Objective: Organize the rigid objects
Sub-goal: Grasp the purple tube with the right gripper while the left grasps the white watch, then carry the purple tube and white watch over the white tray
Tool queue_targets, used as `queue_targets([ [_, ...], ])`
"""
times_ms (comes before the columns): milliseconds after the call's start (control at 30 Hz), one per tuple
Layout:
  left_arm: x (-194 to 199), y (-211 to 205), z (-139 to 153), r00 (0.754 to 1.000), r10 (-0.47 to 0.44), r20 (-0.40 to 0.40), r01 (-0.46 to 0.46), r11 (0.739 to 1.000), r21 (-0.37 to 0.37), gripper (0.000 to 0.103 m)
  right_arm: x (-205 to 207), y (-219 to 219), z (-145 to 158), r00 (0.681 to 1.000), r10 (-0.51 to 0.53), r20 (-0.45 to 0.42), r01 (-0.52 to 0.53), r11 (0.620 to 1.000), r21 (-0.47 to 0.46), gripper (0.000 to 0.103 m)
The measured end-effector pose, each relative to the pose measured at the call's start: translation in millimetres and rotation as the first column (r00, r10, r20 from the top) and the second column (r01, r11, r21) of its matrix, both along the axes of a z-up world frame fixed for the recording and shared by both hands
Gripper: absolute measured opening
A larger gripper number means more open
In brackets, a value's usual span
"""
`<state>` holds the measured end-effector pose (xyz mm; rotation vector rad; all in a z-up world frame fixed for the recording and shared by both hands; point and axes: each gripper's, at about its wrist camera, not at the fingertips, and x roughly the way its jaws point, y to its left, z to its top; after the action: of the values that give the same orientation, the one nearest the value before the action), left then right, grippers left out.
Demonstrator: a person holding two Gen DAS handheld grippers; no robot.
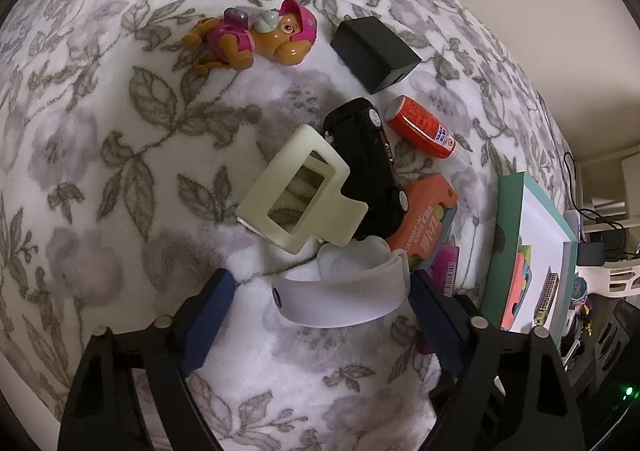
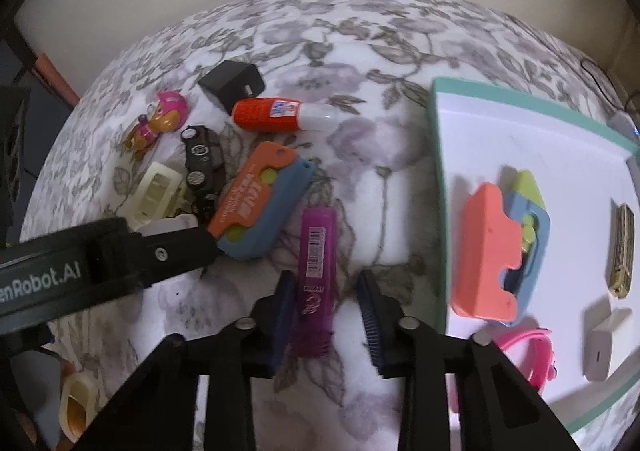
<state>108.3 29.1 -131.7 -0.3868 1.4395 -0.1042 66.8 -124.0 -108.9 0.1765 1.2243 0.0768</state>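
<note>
Here, a purple marker (image 2: 314, 279) lies lengthwise on the floral blanket (image 2: 360, 51), between the blue pads of the right gripper (image 2: 326, 315). The left pad touches the marker's side; the right pad (image 2: 370, 315) stands apart from it with blanket showing in the gap, so no clamp yet. Blur on the tips.

Left gripper (image 1: 320, 291): jaws wide, straddling a white curved band (image 1: 348, 291). The band's right end lies just at the right pad; the left pad (image 1: 212, 315) stands clear of it. Not gripped.

Beyond the band, a loose pile on the blanket: cream rectangular frame (image 1: 296, 191) leaning against a black toy car (image 1: 368, 167); an orange-and-blue card-shaped toy (image 2: 260, 203) beside the car; red glue bottle (image 2: 280, 113) with a white cap, lying on its side; black charger block (image 1: 374, 53) past it; pink-helmeted toy dog (image 1: 256, 39) off to the left, on its side.

To the right, a teal-rimmed white tray (image 2: 440, 179). In it: a salmon-and-blue toy (image 2: 500, 247), a small yellow bus (image 2: 622, 251), a white adapter (image 2: 604, 347), a pink band (image 2: 528, 351) at the near edge.
</note>
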Motion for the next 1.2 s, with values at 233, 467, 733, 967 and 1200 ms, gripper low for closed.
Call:
queue_targets([
  [233,-0.8,-10.1,6.0,0.999,-0.032,0.012,0.032,0.999,-0.006,0.07,-4.1,-15.2,1.3,0.999,-0.044,-0.021,0.045,0.998,0.039,0.022],
  [467,-3.2,-11.8,8.0,0.999,-0.034,0.017,0.035,0.999,-0.033,0.066,-12.4,-16.2,2.7,0.999,-0.036,-0.036,0.037,0.999,0.036,0.021],
  [733,-5.7,-13.5,23.4,0.997,-0.053,0.059,0.056,0.997,-0.048,0.066,-22.3,-31.1,19.4,0.998,-0.066,0.007,0.065,0.993,0.103,0.021],
  [967,-5.9,-20.3,57.1,0.983,-0.069,0.17,0.082,0.994,-0.067,0.066,-28.1,-49.3,49.3,0.987,-0.129,0.09,0.111,0.977,0.185,0.021],
  [1200,-11.9,-50.6,86.5,0.944,-0.149,0.294,0.178,0.981,-0.072,0.066,-29.4,-85.1,66.3,0.961,-0.232,0.148,0.208,0.965,0.161,0.021],
])
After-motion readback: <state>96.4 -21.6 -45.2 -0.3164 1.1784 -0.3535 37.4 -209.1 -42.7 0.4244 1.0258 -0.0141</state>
